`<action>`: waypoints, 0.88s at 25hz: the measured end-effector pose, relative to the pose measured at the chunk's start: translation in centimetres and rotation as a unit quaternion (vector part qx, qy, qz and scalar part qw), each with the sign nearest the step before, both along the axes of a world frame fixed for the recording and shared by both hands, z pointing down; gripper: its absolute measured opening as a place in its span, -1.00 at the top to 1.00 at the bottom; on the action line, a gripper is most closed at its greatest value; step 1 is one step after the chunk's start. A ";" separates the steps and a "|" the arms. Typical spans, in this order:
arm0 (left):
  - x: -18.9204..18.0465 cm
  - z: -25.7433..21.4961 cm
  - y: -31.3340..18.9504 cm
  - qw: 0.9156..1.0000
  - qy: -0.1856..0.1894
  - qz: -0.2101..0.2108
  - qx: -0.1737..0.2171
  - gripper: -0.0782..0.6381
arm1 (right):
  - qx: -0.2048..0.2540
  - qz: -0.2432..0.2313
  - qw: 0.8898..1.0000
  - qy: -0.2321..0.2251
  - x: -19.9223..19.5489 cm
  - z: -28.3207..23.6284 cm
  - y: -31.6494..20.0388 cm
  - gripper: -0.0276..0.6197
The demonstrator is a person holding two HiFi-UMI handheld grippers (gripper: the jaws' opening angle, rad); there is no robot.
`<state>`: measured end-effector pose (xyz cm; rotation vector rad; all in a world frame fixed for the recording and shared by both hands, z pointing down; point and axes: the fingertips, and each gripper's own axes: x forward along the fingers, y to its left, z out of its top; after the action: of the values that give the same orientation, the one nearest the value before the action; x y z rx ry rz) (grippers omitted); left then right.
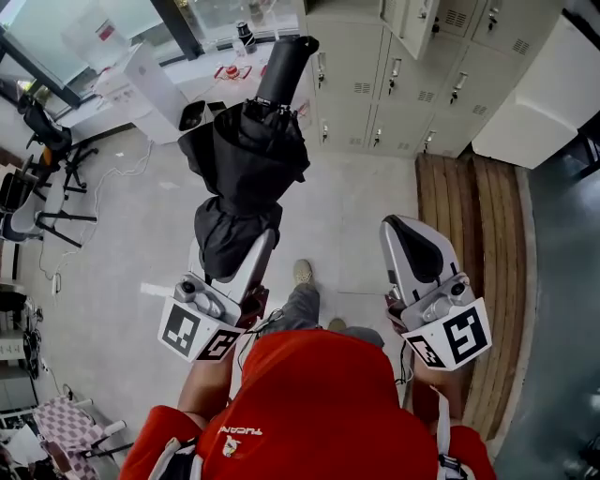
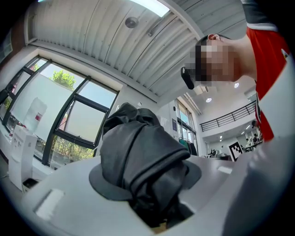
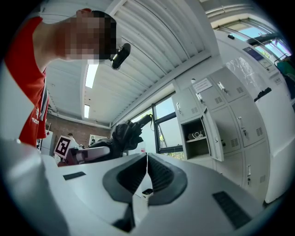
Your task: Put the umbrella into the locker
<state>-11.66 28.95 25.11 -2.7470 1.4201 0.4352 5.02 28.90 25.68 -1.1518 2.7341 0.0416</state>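
A folded black umbrella [image 1: 248, 159] points up and forward, its handle end toward the lockers [image 1: 394, 84]. My left gripper [image 1: 242, 251] is shut on its bunched fabric end. In the left gripper view the dark cloth [image 2: 138, 152] fills the gap between the jaws of the left gripper [image 2: 145, 189]. My right gripper [image 1: 405, 227] is held level to the right, shut and with nothing in it; its pads meet in the right gripper view [image 3: 147, 161]. That view also shows the umbrella [image 3: 124, 133] at left and one locker [image 3: 199, 136] with its door open and a cable on its shelf.
A grey bank of lockers spans the far wall, one door [image 1: 419, 23] swung open. A wooden slatted bench [image 1: 478, 244] runs along the right. A white cabinet [image 1: 544, 94] stands far right. Chairs [image 1: 37, 141] and a white unit [image 1: 150, 89] stand at left. The person's shoe [image 1: 302, 272] is on the floor.
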 end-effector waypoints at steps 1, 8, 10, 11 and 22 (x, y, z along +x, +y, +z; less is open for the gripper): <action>-0.3 0.2 -1.1 1.000 0.001 0.002 0.000 0.19 | -0.001 0.003 1.000 0.003 -0.3 0.1 -1.0 0.91; -3.3 0.9 -10.8 1.000 -0.011 0.011 0.008 0.19 | -0.020 0.020 0.999 0.020 -3.8 1.0 -9.8 0.91; -4.1 1.1 -13.6 1.000 -0.013 0.019 0.006 0.19 | -0.028 0.028 0.999 0.021 -4.9 1.4 -12.1 0.91; -4.5 1.2 -14.8 1.000 -0.014 0.024 0.005 0.19 | -0.031 0.031 0.999 0.020 -5.3 1.4 -13.1 0.91; -7.2 2.9 -25.4 0.998 -0.017 0.064 -0.010 0.19 | -0.054 0.078 0.995 0.015 -8.5 2.5 -21.5 0.91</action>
<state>-18.90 3.58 28.04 -2.8575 1.2522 0.3777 -3.49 7.44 28.16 -1.4033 2.6954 -0.0705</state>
